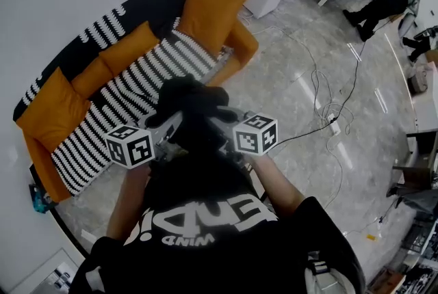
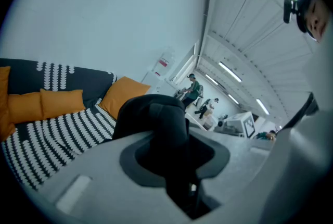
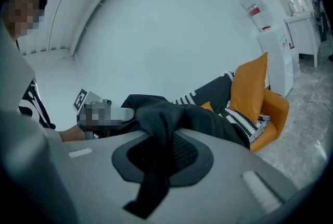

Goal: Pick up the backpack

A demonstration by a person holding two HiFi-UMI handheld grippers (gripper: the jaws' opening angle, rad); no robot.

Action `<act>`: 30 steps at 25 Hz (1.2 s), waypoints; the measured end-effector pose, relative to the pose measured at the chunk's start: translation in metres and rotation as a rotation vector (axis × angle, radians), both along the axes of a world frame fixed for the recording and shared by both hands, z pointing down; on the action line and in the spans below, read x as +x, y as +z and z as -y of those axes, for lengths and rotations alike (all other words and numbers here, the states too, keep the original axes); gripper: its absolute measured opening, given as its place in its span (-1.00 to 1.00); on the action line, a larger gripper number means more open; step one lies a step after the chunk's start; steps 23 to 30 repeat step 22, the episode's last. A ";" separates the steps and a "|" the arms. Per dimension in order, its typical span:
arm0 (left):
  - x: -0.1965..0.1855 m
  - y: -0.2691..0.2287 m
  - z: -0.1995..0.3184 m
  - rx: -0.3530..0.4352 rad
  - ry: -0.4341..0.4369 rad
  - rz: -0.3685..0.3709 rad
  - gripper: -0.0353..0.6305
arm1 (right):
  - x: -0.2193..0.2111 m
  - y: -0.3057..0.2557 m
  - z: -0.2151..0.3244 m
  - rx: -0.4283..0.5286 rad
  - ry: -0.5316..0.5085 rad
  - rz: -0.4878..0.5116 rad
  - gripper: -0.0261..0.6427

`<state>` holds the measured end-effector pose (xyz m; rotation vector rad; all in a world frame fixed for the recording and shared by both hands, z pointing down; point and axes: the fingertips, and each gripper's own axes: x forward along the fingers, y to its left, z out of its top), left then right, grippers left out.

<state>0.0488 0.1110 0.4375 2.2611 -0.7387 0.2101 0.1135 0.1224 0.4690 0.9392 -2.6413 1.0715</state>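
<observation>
Beside striped sofa (image 1: 130, 98), backpack (image 1: 194, 102) held aloft.
Clamped on its black fabric: left gripper (image 1: 172, 127), right gripper (image 1: 222, 125); risk of slipping from shallow pinches.

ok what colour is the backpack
The backpack is plain black, clearest in the head view against the striped sofa.

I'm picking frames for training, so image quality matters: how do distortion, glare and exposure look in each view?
Head view: fisheye bends the sofa into an arc; the glossy floor carries streaky glare. Left gripper view: dark vignetted corners, and the backpack reads as near-featureless black. Right gripper view: same vignette; the orange cushion is bright and crisp.
</observation>
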 end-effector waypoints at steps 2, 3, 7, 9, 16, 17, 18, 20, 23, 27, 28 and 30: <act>0.001 0.000 0.001 0.000 -0.003 0.000 -0.59 | 0.001 0.000 0.001 0.003 -0.003 -0.001 -0.80; 0.001 0.001 0.001 0.000 -0.004 -0.002 -0.59 | 0.001 0.000 0.002 0.004 -0.005 -0.001 -0.80; 0.002 0.000 0.001 0.001 -0.005 -0.003 -0.59 | 0.002 0.000 0.002 0.005 -0.006 -0.001 -0.80; 0.001 0.000 0.001 0.000 -0.006 -0.004 -0.59 | 0.001 0.000 0.002 0.005 -0.005 0.001 -0.80; 0.001 0.000 0.003 -0.012 -0.005 -0.009 -0.59 | 0.001 0.000 0.003 0.002 -0.001 0.002 -0.80; 0.001 0.001 0.003 -0.014 -0.006 -0.008 -0.59 | 0.000 0.000 0.004 0.002 -0.001 0.002 -0.80; 0.001 0.001 0.004 -0.014 -0.006 -0.008 -0.59 | 0.000 0.000 0.004 0.001 0.000 0.001 -0.80; 0.002 0.001 0.005 -0.015 -0.007 -0.007 -0.59 | 0.001 0.000 0.005 0.000 0.001 -0.001 -0.80; 0.003 0.001 0.006 -0.016 -0.008 -0.007 -0.58 | 0.003 0.000 0.006 -0.001 0.001 -0.003 -0.80; 0.003 0.001 0.006 -0.016 -0.008 -0.007 -0.58 | 0.003 0.000 0.006 -0.001 0.001 -0.003 -0.80; 0.003 0.001 0.006 -0.016 -0.008 -0.007 -0.58 | 0.003 0.000 0.006 -0.001 0.001 -0.003 -0.80; 0.003 0.001 0.006 -0.016 -0.008 -0.007 -0.58 | 0.003 0.000 0.006 -0.001 0.001 -0.003 -0.80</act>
